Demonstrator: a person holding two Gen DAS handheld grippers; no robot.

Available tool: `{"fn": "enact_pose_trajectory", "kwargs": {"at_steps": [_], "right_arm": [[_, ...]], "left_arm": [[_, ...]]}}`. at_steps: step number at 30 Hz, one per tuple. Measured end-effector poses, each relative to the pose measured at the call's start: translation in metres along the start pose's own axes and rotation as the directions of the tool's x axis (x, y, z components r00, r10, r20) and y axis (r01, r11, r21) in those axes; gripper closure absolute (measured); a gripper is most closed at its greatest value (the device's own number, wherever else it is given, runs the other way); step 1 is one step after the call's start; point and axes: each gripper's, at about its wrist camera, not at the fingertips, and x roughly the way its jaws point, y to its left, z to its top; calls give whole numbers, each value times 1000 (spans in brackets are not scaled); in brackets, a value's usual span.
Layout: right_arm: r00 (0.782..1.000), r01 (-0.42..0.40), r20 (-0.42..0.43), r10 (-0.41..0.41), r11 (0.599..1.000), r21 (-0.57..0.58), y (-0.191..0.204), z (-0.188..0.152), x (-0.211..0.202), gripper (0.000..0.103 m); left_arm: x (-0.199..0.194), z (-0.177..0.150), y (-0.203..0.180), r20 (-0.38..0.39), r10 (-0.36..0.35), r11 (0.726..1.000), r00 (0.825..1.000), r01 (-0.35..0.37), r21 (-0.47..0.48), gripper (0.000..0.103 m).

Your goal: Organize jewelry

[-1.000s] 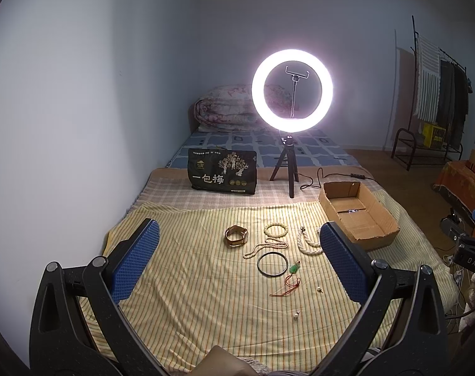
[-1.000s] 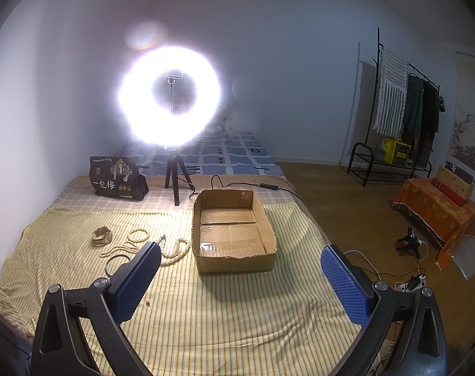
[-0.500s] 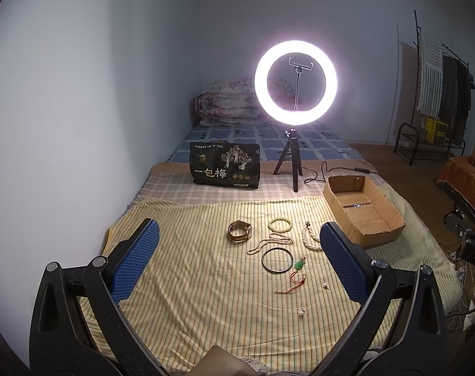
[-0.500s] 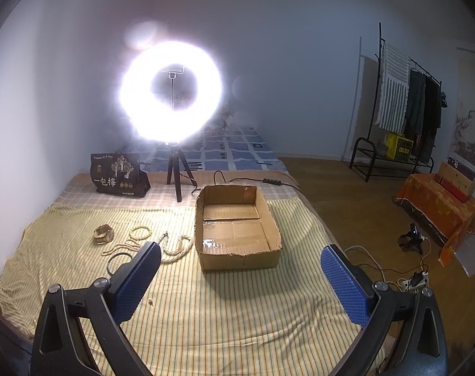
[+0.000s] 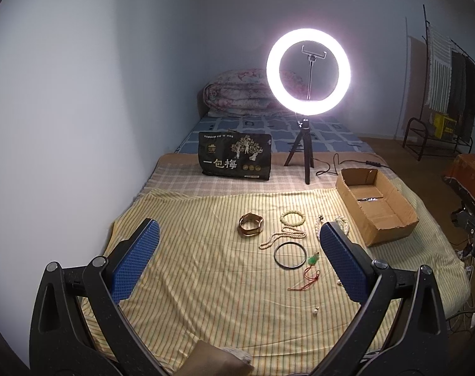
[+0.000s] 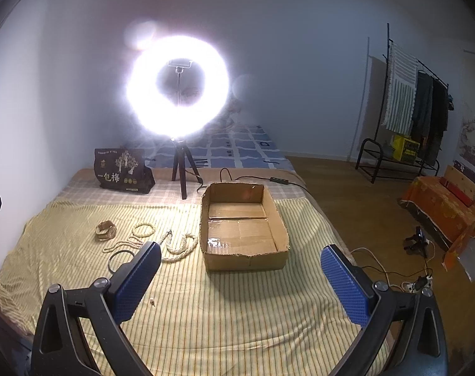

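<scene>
Jewelry lies on the yellow striped sheet (image 5: 190, 269): a gold watch (image 5: 250, 225), a bead bracelet (image 5: 292, 218), a long bead necklace (image 5: 281, 237), a black bangle (image 5: 290, 255), a green pendant on red cord (image 5: 312, 264), a thick pearl rope (image 6: 181, 246) and small loose earrings (image 5: 315, 312). An empty cardboard box (image 6: 242, 228) stands right of them. My left gripper (image 5: 239, 241) is open and empty, held above the sheet short of the jewelry. My right gripper (image 6: 240, 261) is open and empty, in front of the box.
A lit ring light on a black tripod (image 5: 308, 76) and a black printed bag (image 5: 235, 158) stand behind the jewelry, with a cable (image 6: 253, 178) behind the box. A folded quilt (image 5: 237, 94) lies by the wall. A clothes rack (image 6: 413, 119) stands right.
Both grippers have drifted slightly; the jewelry and the box sit a little further right and lower in the views. Nothing was picked up or moved.
</scene>
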Motion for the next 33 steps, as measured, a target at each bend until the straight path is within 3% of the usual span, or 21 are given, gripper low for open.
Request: {"fn": "enact_pose_trajectory", "kwargs": {"at_steps": [11, 16, 20, 25, 30, 33], "right_arm": [[993, -112, -59, 104, 981, -161, 15, -20, 42, 0], [976, -199, -137, 172, 955, -219, 25, -30, 65, 9], [945, -289, -224, 237, 926, -242, 38, -39, 86, 17], [900, -385, -320, 296, 884, -265, 57, -55, 114, 36], [845, -469, -405, 348, 847, -251, 75, -72, 137, 44], [828, -490, -429, 361, 837, -242, 82, -78, 146, 48]], "left_arm": [[41, -9, 24, -76, 23, 1000, 997, -22, 8, 0], [67, -16, 35, -134, 9, 1000, 991, -10, -6, 0], [85, -22, 42, -184, -12, 1000, 983, 7, -26, 7], [104, -29, 45, -226, -34, 999, 974, 24, -45, 16], [129, -30, 42, -265, -55, 998, 963, 45, -43, 28], [148, -27, 40, -299, -90, 995, 950, 75, -60, 31]]}}
